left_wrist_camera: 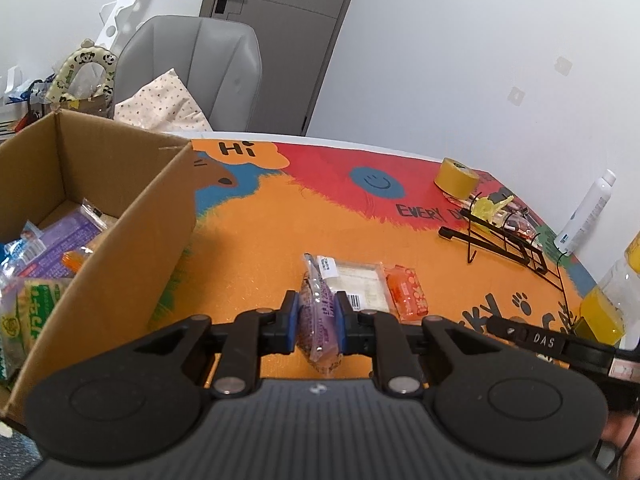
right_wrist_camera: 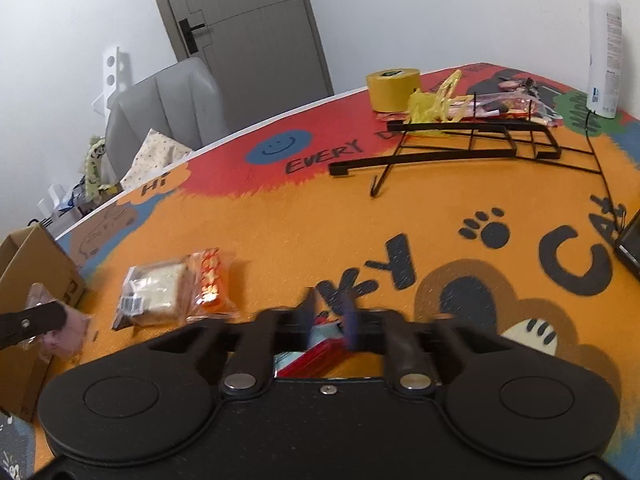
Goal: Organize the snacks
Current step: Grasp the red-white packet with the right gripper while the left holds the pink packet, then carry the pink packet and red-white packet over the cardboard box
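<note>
Two snacks in play: left fingers (left_wrist_camera: 316, 312) clamped on purple packet (left_wrist_camera: 318, 316), cardboard box (left_wrist_camera: 120, 248) just left, while right fingers (right_wrist_camera: 329, 312), blurry, straddle red packet (right_wrist_camera: 316, 354), can't tell if gripping.

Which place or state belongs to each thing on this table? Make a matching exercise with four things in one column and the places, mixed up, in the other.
Things:
1. purple snack packet
2. sandwich pack
3. yellow tape roll
4. white spray bottle

Places or states:
A. standing upright near the table's far right edge
B. clamped in the left tool
C. lying flat beside the orange packet
D. on the red part of the mat, by the black wire rack

Pairs: 1-B, 2-C, 3-D, 4-A
</note>
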